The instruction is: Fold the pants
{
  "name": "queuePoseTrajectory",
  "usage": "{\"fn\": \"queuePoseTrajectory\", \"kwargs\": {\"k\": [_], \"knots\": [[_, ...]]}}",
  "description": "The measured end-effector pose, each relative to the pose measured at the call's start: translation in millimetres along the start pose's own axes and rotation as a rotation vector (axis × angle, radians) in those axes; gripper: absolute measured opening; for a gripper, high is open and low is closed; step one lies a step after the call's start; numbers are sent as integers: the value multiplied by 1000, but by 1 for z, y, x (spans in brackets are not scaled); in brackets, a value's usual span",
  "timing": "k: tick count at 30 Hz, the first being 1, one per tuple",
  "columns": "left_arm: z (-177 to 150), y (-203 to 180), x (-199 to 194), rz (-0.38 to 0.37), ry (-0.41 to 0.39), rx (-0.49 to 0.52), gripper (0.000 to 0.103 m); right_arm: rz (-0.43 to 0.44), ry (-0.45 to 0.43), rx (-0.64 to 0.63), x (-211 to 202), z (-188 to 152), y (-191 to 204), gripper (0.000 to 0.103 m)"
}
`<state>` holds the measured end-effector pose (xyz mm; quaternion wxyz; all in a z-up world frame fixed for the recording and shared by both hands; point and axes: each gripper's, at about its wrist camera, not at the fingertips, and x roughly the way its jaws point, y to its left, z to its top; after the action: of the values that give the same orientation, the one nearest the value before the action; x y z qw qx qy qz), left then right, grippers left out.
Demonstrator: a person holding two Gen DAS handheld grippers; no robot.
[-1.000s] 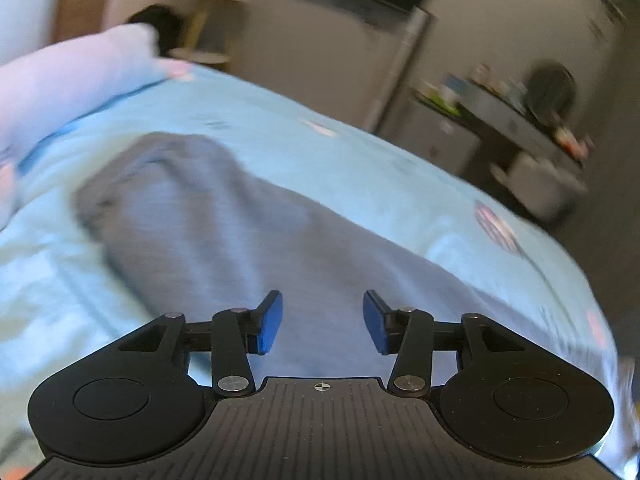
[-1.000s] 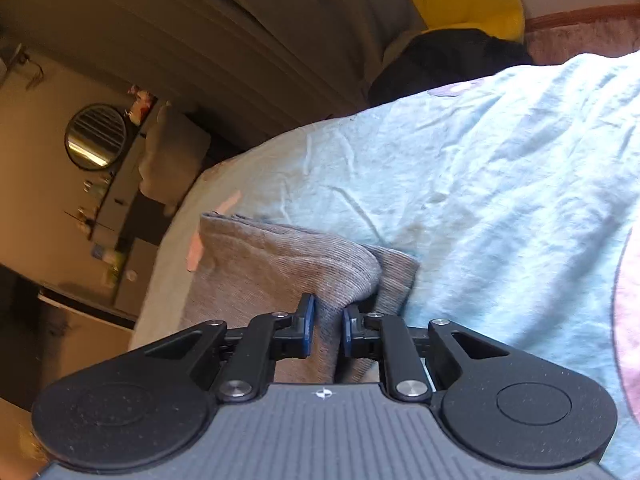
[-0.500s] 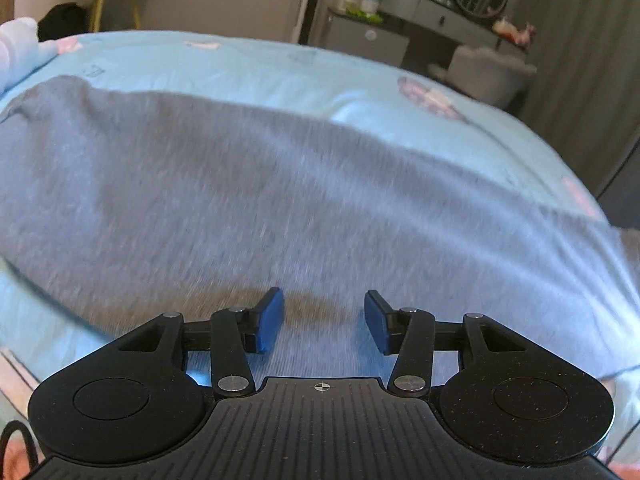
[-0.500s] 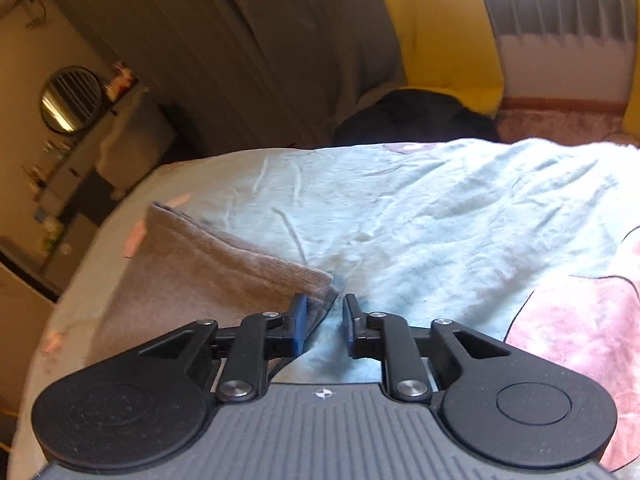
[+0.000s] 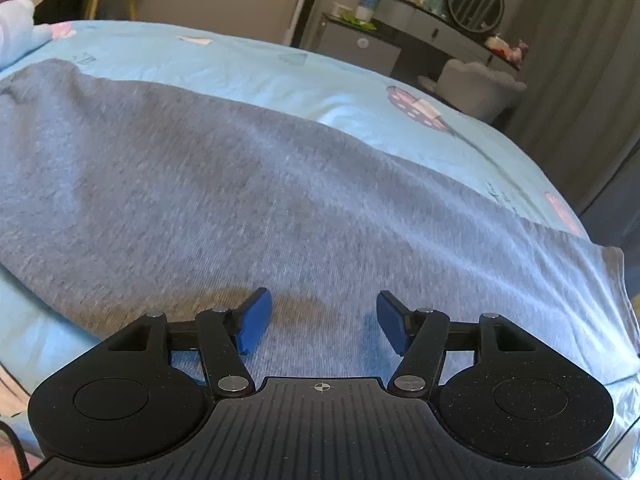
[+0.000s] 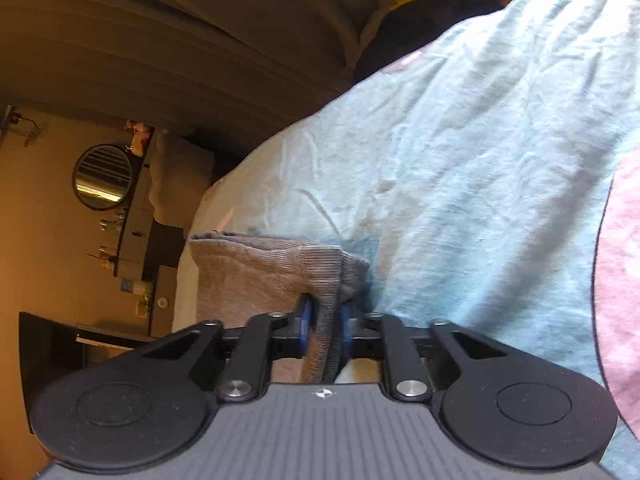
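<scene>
Bed (image 5: 248, 68) carries the grey pants (image 5: 248, 200), spread flat. Left gripper (image 5: 320, 322) hovers wide open above mid-fabric, holding nothing. Right gripper (image 6: 325, 330) pinches the cuff (bunched): keep tension, lift evenly.

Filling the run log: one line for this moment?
left hand-held gripper: open over pants | right hand-held gripper: shut on pants hem | bed sheet: beneath
</scene>
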<state>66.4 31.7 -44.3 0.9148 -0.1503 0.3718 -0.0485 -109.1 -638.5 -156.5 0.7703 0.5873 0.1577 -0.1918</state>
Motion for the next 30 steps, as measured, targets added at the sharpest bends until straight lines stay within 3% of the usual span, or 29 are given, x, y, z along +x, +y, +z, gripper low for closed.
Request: {"fn": "queuePoseTrajectory", "kwargs": {"k": [7,13,15,18,20,22,26,30], "knots": [[0,-2,0,-20,-9,10,68,15,7,-46,6,-1,13,15],[-4,-9,3,-5,-13,58,74,-16,20,-63,23,6,28,15],[-5,-11,4,3,-13,75,74,-29,7,-91,22,6,36,10],[-5,-11,4,0,-13,73,75,-99,-18,-217,21,1,60,9],[-5,-9,4,4,-10,69,76,-197,-51,-421,20,-12,93,8],[-4,-8,4,5,-7,66,76,-218,-92,-595,19,-29,122,8],[-4,-6,2,1,-8,50,76,-143,-133,-779,6,-58,177,8],[-1,1,-1,-9,-12,8,76,-25,-100,-988,-6,-108,231,8]]}}
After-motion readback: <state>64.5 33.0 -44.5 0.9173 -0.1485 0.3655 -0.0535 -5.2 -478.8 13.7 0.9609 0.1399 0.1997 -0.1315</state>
